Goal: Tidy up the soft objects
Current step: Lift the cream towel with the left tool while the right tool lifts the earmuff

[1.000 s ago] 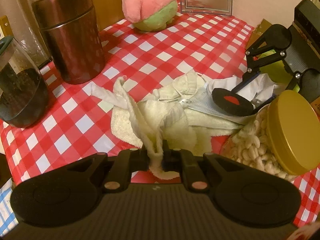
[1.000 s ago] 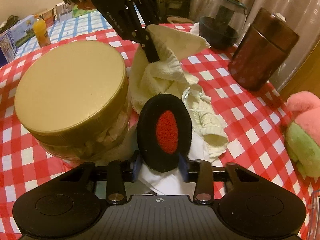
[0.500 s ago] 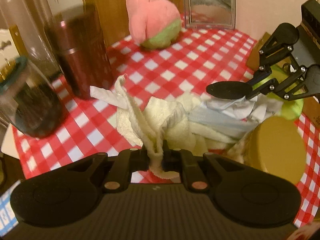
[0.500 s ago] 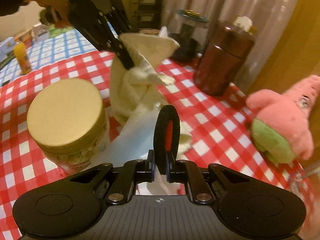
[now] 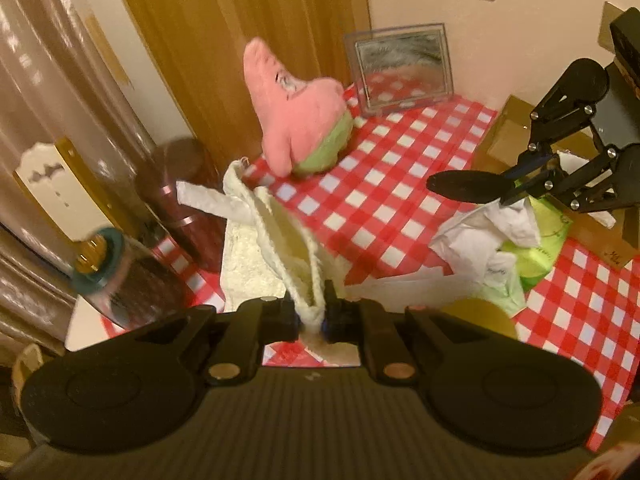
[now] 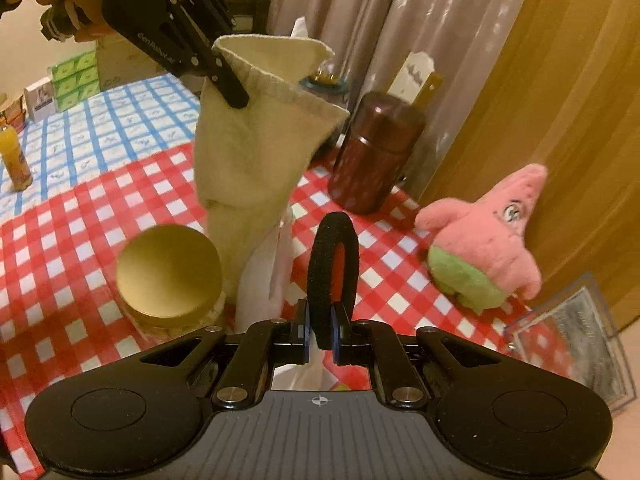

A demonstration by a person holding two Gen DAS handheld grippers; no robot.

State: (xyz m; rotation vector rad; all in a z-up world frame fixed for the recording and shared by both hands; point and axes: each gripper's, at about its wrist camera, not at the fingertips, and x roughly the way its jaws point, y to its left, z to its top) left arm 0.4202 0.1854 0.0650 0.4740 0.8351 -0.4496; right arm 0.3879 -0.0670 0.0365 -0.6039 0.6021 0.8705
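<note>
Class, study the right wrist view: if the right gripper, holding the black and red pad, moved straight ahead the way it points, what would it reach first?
Probably the dark red canister. The right gripper, shut on the black and red pad, points across bare checked tablecloth towards it. The hanging cream towel lies just left of that line; depth is unclear.

Your left tool [image 5: 311,316] pinches the cream towel [image 6: 256,152] by its top edge, and it hangs long and loosely folded beneath that tool. Your right tool [image 6: 320,328] grips the black pad with the red centre [image 6: 332,256], upright and edge-on. The pink and green starfish plush [image 6: 484,256] sits ahead and right of it on the tabletop [image 6: 80,208].
</note>
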